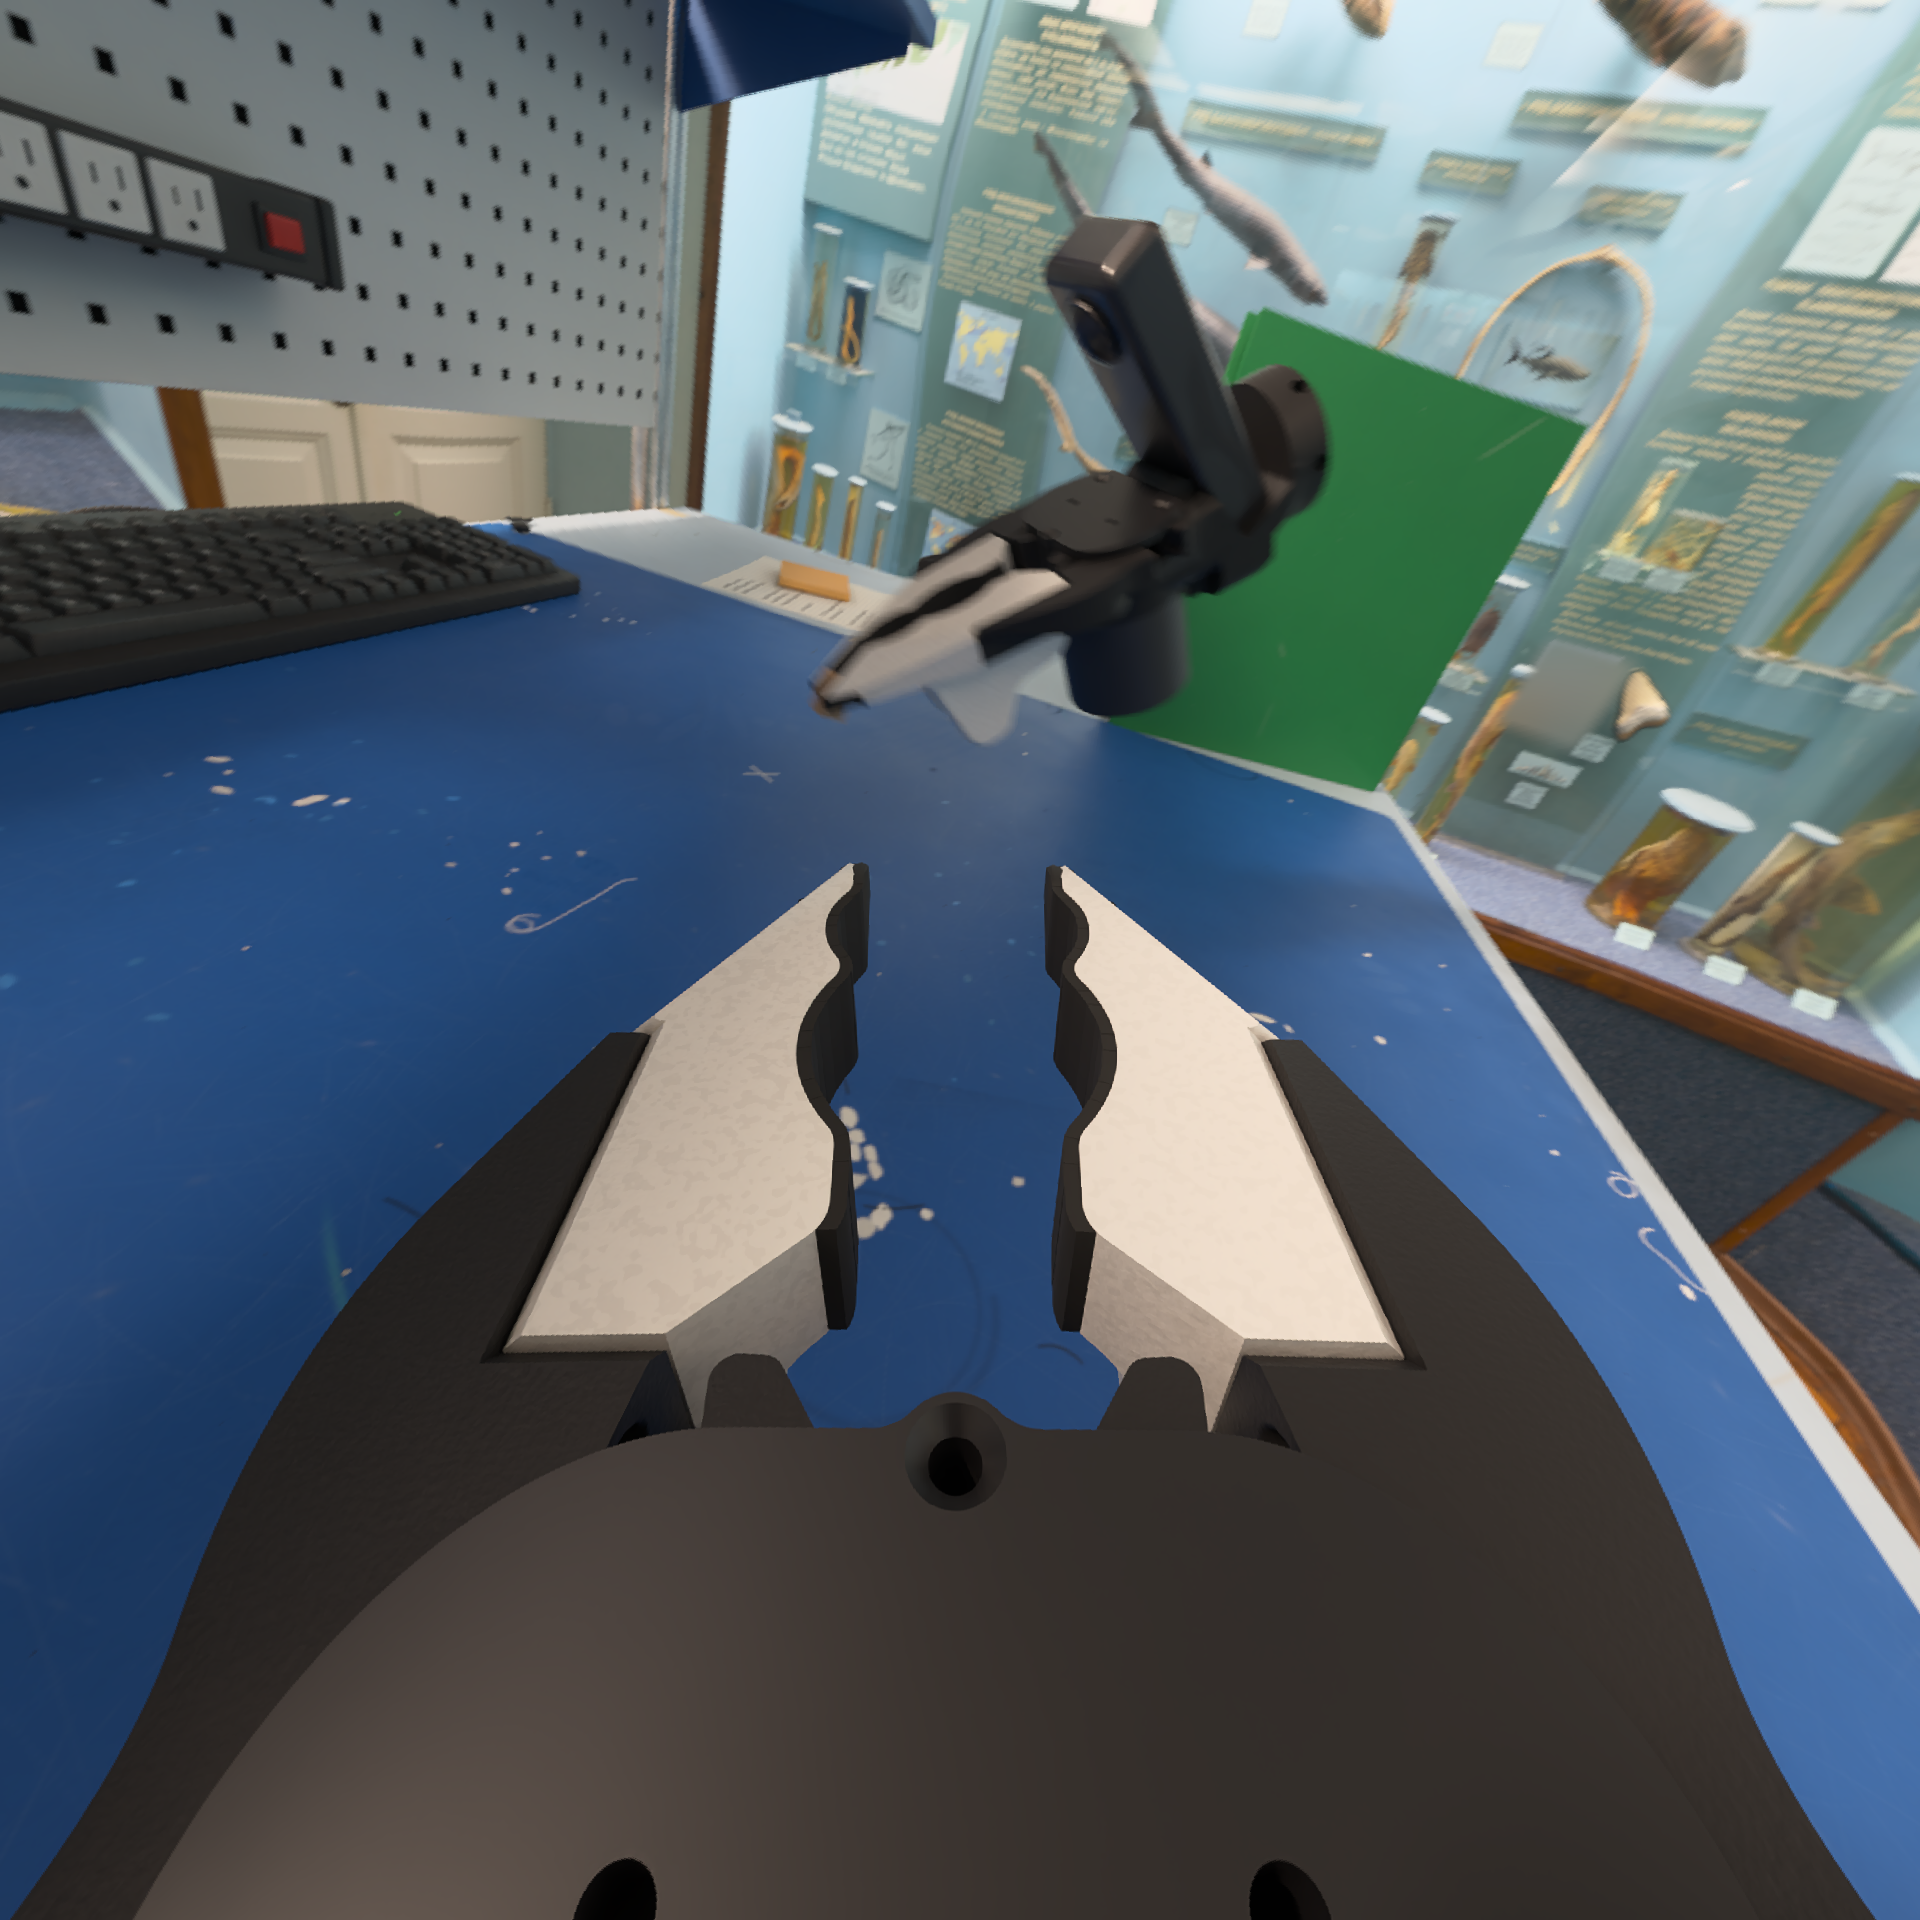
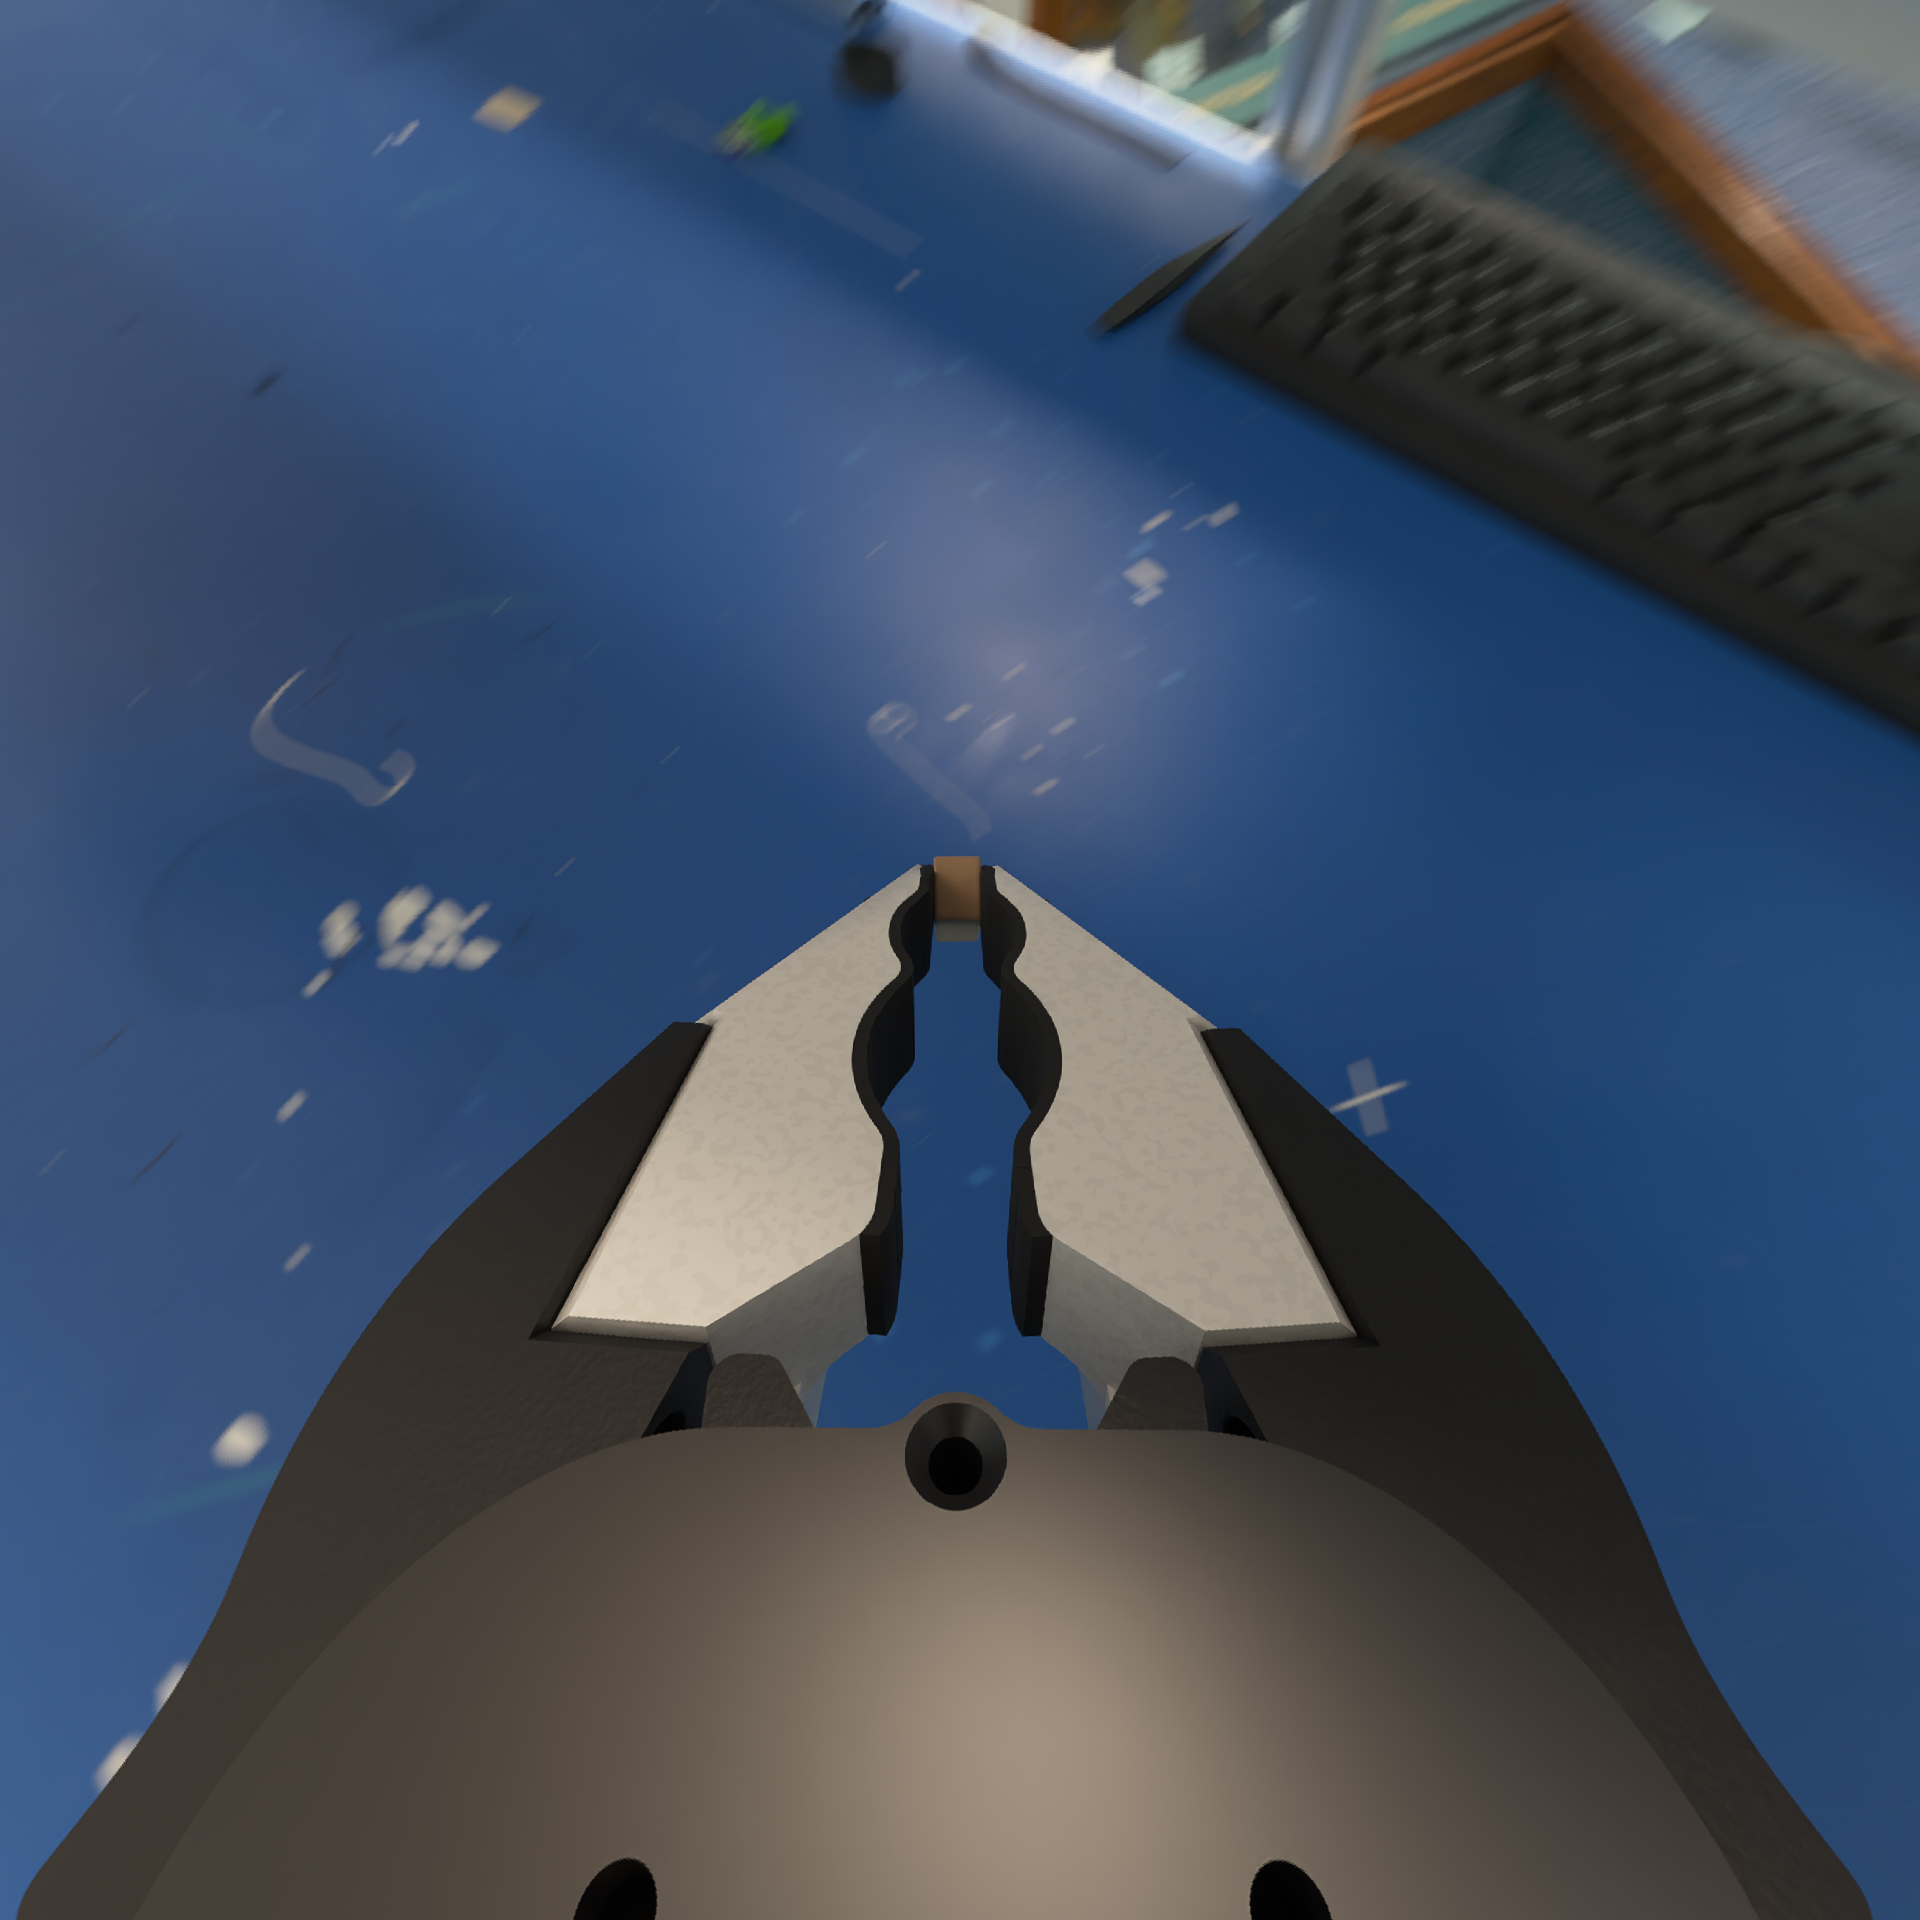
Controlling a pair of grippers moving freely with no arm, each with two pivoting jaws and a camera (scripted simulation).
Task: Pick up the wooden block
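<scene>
At the tips of my right gripper (image 2: 956, 896), a small wooden block (image 2: 956, 891) sits pinched between the two fingers, which have closed onto its sides; only its near face and top edge show. Below it lies the blue bench (image 2: 623, 520), flecked with pale paint marks, and the block appears clear of that surface, though the blur makes the gap hard to judge. A black keyboard (image 2: 1621, 416) runs along the upper right. In the left wrist view, my left gripper (image 1: 956, 904) hangs over the bench (image 1: 312, 1039) with its fingers spread apart and nothing between them. Farther off, the right gripper (image 1: 831, 701) tilts down toward the bench, a brown speck at its tips. Behind it stand a green panel (image 1: 1382, 582) and, at left, the keyboard (image 1: 249, 582) under a pegboard (image 1: 468, 208) carrying a power strip (image 1: 166, 197).
</scene>
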